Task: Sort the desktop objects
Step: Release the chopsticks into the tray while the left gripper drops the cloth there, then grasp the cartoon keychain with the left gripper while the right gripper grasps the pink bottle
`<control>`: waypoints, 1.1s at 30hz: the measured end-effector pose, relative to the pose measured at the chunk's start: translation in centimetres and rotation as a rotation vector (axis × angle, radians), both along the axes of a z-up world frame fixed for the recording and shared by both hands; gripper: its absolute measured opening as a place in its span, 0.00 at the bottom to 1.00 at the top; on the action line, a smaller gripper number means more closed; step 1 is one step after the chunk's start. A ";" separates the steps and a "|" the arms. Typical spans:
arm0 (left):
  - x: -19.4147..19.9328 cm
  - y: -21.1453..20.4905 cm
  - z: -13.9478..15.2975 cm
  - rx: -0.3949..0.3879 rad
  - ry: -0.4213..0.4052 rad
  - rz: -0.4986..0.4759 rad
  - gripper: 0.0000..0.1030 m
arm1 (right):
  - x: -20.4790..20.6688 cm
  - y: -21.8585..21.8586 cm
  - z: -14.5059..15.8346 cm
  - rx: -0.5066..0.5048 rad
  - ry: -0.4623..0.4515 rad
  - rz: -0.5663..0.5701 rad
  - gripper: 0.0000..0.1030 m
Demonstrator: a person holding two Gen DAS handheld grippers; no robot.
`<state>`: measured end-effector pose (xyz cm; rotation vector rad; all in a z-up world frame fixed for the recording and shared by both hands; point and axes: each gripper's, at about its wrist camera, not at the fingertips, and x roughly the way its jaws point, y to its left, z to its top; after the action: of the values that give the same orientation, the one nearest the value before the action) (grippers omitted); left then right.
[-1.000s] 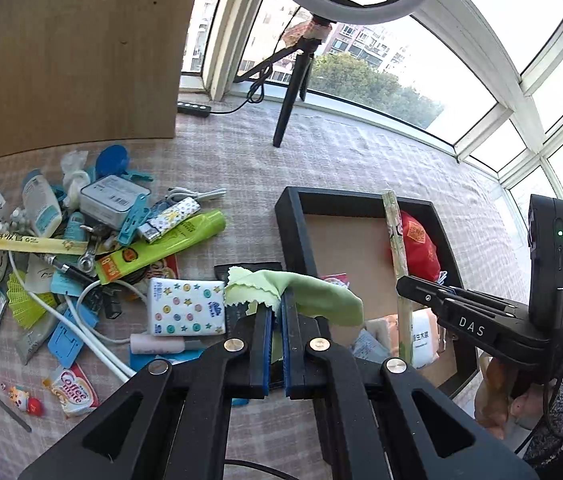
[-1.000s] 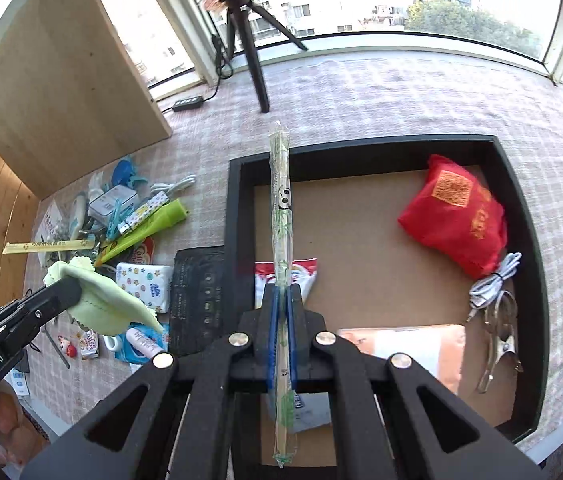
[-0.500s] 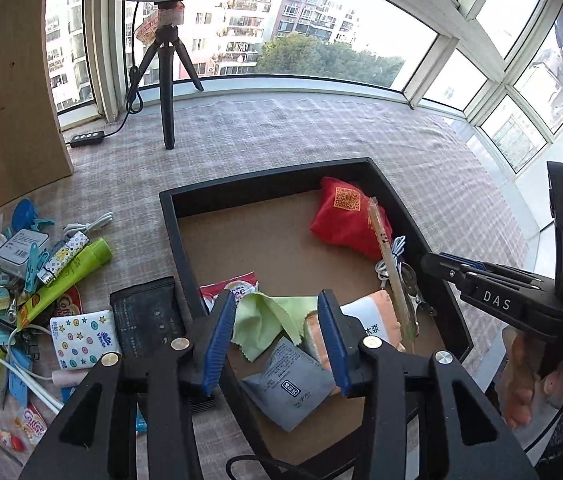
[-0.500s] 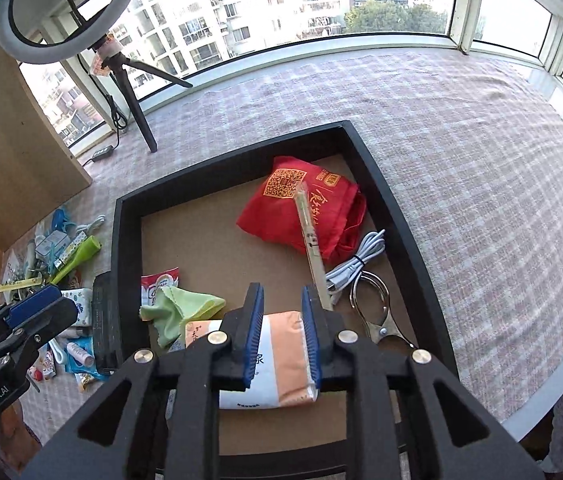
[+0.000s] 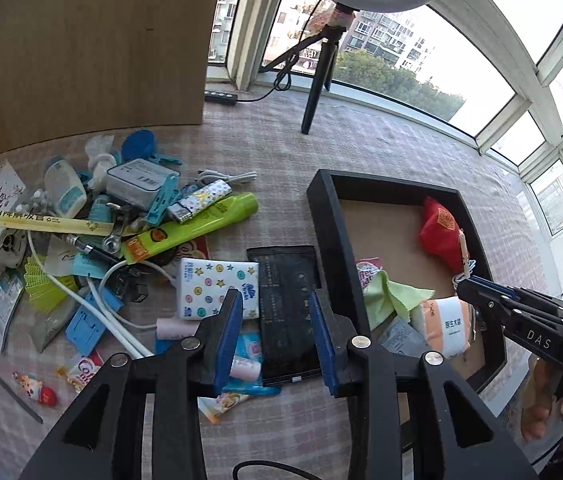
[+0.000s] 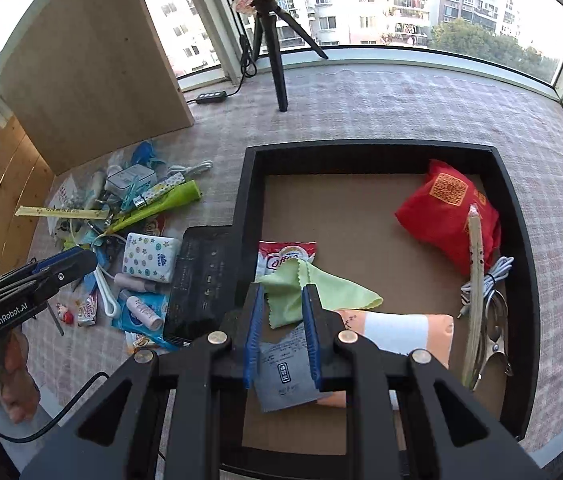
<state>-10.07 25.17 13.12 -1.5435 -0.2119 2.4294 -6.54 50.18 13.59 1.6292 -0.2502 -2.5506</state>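
Note:
A black tray (image 5: 331, 236) (image 6: 517, 216) holds a green cloth (image 6: 317, 290) (image 5: 395, 294), a red pouch (image 6: 447, 204), a wrapped chopstick pack (image 6: 475, 280), a peach tissue pack (image 6: 401, 330), a grey sachet (image 6: 285, 384), a white cable and a metal clip. My left gripper (image 5: 277, 336) is open and empty above a black flat pouch (image 5: 287, 304) beside the tray. My right gripper (image 6: 281, 338) is open and empty above the tray's near left part, over the cloth and sachet.
A pile of clutter lies left of the tray: a star-print tissue pack (image 5: 217, 288), a green tube (image 5: 193, 232), a yellow ruler (image 5: 37, 220), a grey box (image 5: 137, 184), white cables. A ring-light tripod (image 5: 317, 80) and a wooden board (image 5: 81, 52) stand behind.
The green cloth and the chopstick pack were released into the tray and both grippers opened. My left gripper has swung back left over the clutter. My right gripper has pulled back.

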 end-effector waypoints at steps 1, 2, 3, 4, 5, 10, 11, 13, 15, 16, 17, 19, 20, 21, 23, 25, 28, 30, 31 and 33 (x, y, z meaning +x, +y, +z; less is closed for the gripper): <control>0.2 -1.6 -0.3 -0.012 -0.002 0.025 0.31 | -0.1 -1.2 0.0 0.009 0.002 0.034 0.19; 0.6 -3.2 -0.7 -0.025 -0.006 0.052 0.31 | -0.2 -2.3 -0.1 0.021 0.003 0.066 0.19; 0.9 -4.7 -1.1 -0.037 -0.014 0.081 0.31 | -0.3 -3.4 -0.2 0.031 0.003 0.096 0.19; 1.3 -6.3 -1.5 -0.048 -0.026 0.110 0.31 | -0.4 -4.4 -0.4 0.037 0.000 0.122 0.19; 1.7 -7.9 -2.0 -0.053 -0.039 0.142 0.31 | -0.5 -5.4 -0.7 0.036 -0.006 0.147 0.19; 3.8 -14.4 -4.4 -0.082 -0.095 0.274 0.31 | -0.7 -10.2 -2.1 0.047 -0.034 0.282 0.19; 4.2 -15.4 -4.9 -0.086 -0.107 0.298 0.31 | -0.6 -11.2 -2.5 0.056 -0.039 0.314 0.19; 4.9 -17.1 -5.8 -0.084 -0.130 0.345 0.31 | -0.5 -13.2 -3.3 0.074 -0.051 0.379 0.19; 5.4 -18.5 -6.8 -0.072 -0.158 0.387 0.31 | -0.6 -15.0 -4.2 0.094 -0.065 0.435 0.19; 5.5 -19.0 -7.2 -0.068 -0.167 0.407 0.31 | -0.8 -15.8 -4.7 0.107 -0.074 0.456 0.19; 5.7 -19.4 -7.5 -0.067 -0.175 0.425 0.31 | -0.9 -16.6 -5.3 0.118 -0.085 0.474 0.19; 5.8 -20.1 -8.2 -0.055 -0.191 0.454 0.36 | -1.2 -17.9 -6.3 0.132 -0.106 0.512 0.19; 5.9 -20.4 -8.5 -0.048 -0.201 0.467 0.37 | -1.3 -18.4 -6.7 0.141 -0.113 0.530 0.19; 5.9 -20.7 -8.8 -0.041 -0.211 0.478 0.39 | -1.4 -18.9 -7.1 0.152 -0.119 0.547 0.19; 5.7 -21.1 -9.2 -0.038 -0.224 0.495 0.40 | -1.7 -19.7 -7.8 0.180 -0.128 0.570 0.19; 5.5 -21.3 -9.7 -0.034 -0.236 0.513 0.43 | -1.9 -20.2 -8.4 0.195 -0.140 0.585 0.21; 5.0 -21.6 -10.6 -0.034 -0.256 0.539 0.44 | -2.2 -20.6 -9.1 0.212 -0.151 0.603 0.22; 4.8 -21.5 -11.3 -0.020 -0.275 0.543 0.44 | -2.3 -20.7 -9.4 0.221 -0.157 0.614 0.22; 4.8 -21.4 -11.6 -0.021 -0.284 0.540 0.44 | -2.4 -20.8 -9.6 0.225 -0.160 0.618 0.22; 4.9 -21.2 -12.0 -0.035 -0.285 0.540 0.42 | -2.6 -20.8 -9.9 0.228 -0.166 0.622 0.22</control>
<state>-5.18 3.98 1.12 -2.0640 -0.7279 2.5780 -9.11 29.35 3.68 1.6548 0.4807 -2.0262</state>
